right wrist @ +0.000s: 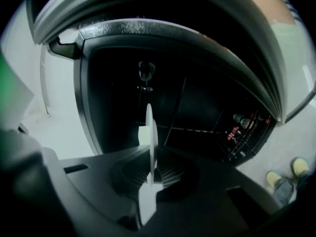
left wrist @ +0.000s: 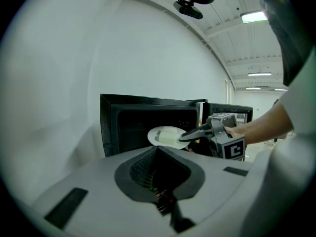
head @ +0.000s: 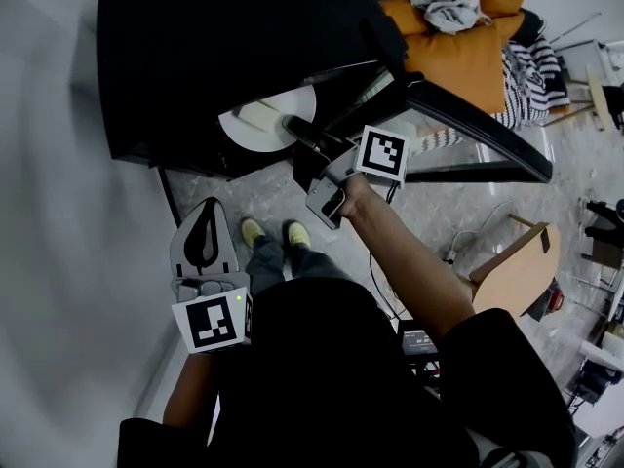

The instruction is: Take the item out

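A black microwave (head: 185, 57) stands with its door (head: 478, 120) swung open to the right. In front of its opening hangs a white plate (head: 255, 130) carrying a pale block (head: 257, 115). My right gripper (head: 291, 125) is shut on the plate's near rim. In the right gripper view the plate (right wrist: 150, 132) shows edge-on between the jaws, against the dark oven cavity (right wrist: 197, 107). The left gripper view shows the plate (left wrist: 164, 133) level, with the right gripper (left wrist: 185, 136) on it. My left gripper (head: 207, 211) hangs low at the left, away from the oven, its jaws together and holding nothing.
A white wall runs along the left. An orange seat (head: 458, 52) piled with clothes is at the back right. A wooden chair (head: 517, 266) and a cable lie on the floor right of me. My feet in yellow shoes (head: 273, 232) stand below the oven.
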`<state>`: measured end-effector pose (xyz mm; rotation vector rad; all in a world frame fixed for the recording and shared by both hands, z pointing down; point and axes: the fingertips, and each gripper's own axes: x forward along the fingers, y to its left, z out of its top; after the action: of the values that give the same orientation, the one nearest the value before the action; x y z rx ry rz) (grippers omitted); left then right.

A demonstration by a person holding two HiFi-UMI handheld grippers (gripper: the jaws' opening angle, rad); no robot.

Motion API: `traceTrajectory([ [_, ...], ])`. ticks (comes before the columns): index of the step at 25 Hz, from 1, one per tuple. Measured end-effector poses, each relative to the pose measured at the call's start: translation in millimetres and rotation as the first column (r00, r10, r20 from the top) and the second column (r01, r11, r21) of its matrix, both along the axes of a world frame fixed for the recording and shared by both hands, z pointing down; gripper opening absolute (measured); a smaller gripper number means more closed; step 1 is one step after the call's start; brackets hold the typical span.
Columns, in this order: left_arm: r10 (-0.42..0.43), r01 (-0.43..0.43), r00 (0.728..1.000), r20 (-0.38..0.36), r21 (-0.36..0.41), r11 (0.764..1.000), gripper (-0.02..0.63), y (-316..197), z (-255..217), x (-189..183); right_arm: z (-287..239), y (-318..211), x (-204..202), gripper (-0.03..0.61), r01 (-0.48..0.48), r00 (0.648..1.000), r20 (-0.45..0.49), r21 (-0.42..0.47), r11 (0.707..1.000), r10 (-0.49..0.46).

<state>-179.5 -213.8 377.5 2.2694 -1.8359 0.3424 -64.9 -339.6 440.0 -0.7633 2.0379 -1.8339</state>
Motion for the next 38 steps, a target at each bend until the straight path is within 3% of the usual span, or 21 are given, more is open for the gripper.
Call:
traceTrajectory([
  [17,0.054,-0.055,0.998,0.016,0.048,0.997,0.009,13.7,-13.7,60.9,-43.8,62.0,77.5,0.029,0.026,1.000,-0.002,0.039,0.999,-0.026],
  [30,0.063,-0.064,0.998,0.022,0.101,0.993,0.009,56.0,-47.0,116.7,-91.1,134.9,159.4,0.029,-0.048,0.997,0.055,0.004,0.999,0.048],
  [38,0.078,-0.079,0.997,0.008,0.120,0.990,0.009,71.3,-50.2,133.4,-92.4,168.5,200.0,0.028,-0.081,0.997,0.005,0.014,0.997,0.081],
])
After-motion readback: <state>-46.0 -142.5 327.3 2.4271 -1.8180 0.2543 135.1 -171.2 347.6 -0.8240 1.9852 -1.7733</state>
